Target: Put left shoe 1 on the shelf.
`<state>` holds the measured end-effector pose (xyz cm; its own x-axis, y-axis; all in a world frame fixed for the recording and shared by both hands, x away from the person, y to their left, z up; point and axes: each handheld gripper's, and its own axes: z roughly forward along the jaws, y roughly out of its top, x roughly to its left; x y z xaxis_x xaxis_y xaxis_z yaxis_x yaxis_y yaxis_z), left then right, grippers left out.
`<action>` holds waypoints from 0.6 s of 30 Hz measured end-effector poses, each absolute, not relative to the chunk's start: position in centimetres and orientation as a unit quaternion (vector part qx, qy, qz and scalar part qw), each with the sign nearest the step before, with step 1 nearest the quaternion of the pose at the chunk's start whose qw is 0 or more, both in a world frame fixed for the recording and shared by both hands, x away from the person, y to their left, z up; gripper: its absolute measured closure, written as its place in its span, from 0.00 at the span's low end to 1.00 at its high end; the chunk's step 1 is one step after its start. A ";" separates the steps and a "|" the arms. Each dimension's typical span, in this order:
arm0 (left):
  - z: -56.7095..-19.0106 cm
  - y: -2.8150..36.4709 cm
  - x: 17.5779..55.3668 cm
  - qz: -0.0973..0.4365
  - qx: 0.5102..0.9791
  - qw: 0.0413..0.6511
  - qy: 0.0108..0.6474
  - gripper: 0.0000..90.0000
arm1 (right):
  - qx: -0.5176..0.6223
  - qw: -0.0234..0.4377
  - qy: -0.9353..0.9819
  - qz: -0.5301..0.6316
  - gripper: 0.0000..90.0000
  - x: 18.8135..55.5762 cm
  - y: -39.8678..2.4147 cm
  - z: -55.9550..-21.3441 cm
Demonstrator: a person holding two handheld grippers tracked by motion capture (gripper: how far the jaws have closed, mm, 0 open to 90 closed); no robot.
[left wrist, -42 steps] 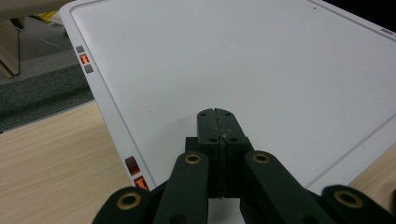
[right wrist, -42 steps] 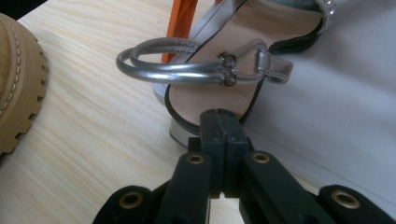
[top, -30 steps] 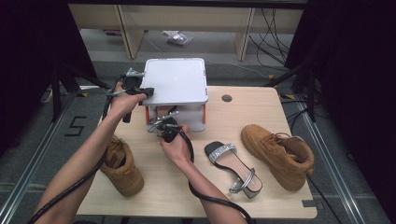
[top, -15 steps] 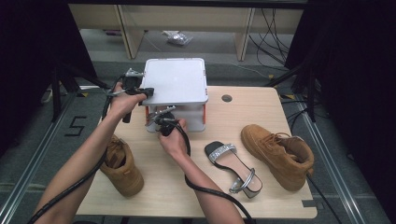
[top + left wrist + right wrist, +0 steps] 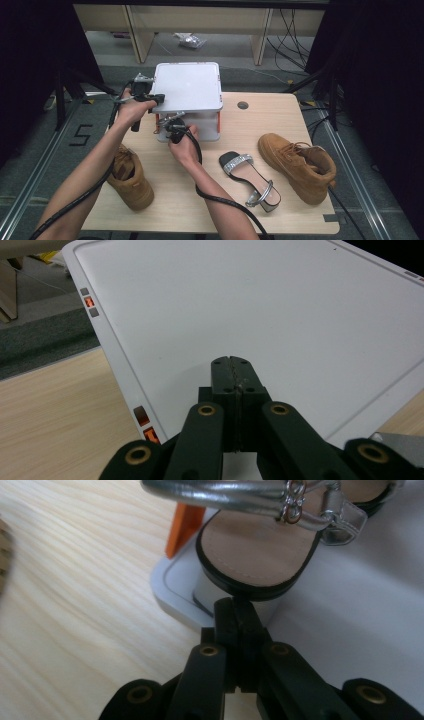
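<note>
White box (image 5: 189, 95) with a flat lid stands at the far left-centre of the table (image 5: 280, 210); orange clasps show at its front corners in the high view. A sandal lies inside it: the right gripper view shows the heel end (image 5: 260, 550) with its tan insole, black edge and silver strap and buckle, resting on the white inner surface beside an orange clasp (image 5: 184, 527). No brand or label can be read on the box or the shoes; small orange and grey marks (image 5: 89, 302) sit along the lid's rim, and a "5" (image 5: 80, 136) is marked on the floor left of the table.

Left gripper (image 5: 233, 371): fingers fully closed, pads together with nothing between them, lying over the near-left part of the lid; whether they touch it cannot be told.

Right gripper (image 5: 239, 612): fingers closed together, gripping nothing, tips just below the sandal's heel at the open front of the box.

On the table also lie a tan boot (image 5: 131, 176) near the left edge, a second tan boot (image 5: 298, 165) at the right, and a matching silver-strapped sandal (image 5: 250, 179) between the person's right forearm and that boot.
</note>
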<state>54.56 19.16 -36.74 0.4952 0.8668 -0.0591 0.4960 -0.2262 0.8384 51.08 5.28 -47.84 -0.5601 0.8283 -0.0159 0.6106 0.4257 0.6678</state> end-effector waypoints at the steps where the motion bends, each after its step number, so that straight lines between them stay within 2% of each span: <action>1: -36.7 19.1 54.6 0.218 0.752 0.426 0.453 0.99 | 0.438 0.171 0.825 0.313 1.00 51.0 5.3 -47.9; 12: -36.7 19.1 54.5 0.218 0.753 0.424 0.453 0.99 | 0.426 0.170 0.825 0.329 0.99 50.2 4.0 -47.3; 18: -36.7 19.1 54.5 0.218 0.753 0.425 0.453 0.99 | 0.417 0.168 0.829 0.334 0.95 49.4 2.4 -46.3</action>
<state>54.54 19.14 -36.72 0.4942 0.8675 -0.0568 0.4965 -0.2280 0.8375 49.35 2.42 -46.30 -0.5962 0.8028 0.0002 0.5784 0.4294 0.6935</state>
